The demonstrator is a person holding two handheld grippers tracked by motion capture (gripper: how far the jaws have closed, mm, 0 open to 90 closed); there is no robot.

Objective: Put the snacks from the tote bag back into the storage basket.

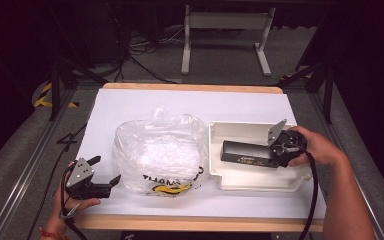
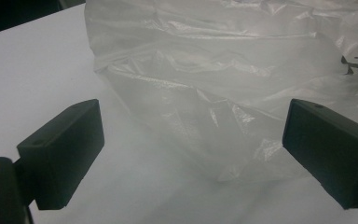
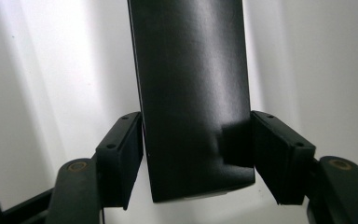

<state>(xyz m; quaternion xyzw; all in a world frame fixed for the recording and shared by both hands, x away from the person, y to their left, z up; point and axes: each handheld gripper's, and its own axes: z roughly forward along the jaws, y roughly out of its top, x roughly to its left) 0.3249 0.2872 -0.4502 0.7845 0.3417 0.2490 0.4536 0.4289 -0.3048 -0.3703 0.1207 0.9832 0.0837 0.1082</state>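
Reaching right tongs (image 1: 275,150) – clamping black box (image 1: 245,152)

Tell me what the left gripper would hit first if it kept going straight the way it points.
Most likely the clear plastic bag: the open left gripper points at its lower side, with bare white table between them. Exact gap unclear.

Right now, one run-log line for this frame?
left gripper: open, beside plastic bag, apart | right gripper: shut on black box, over white tray | bag: on table, untouched
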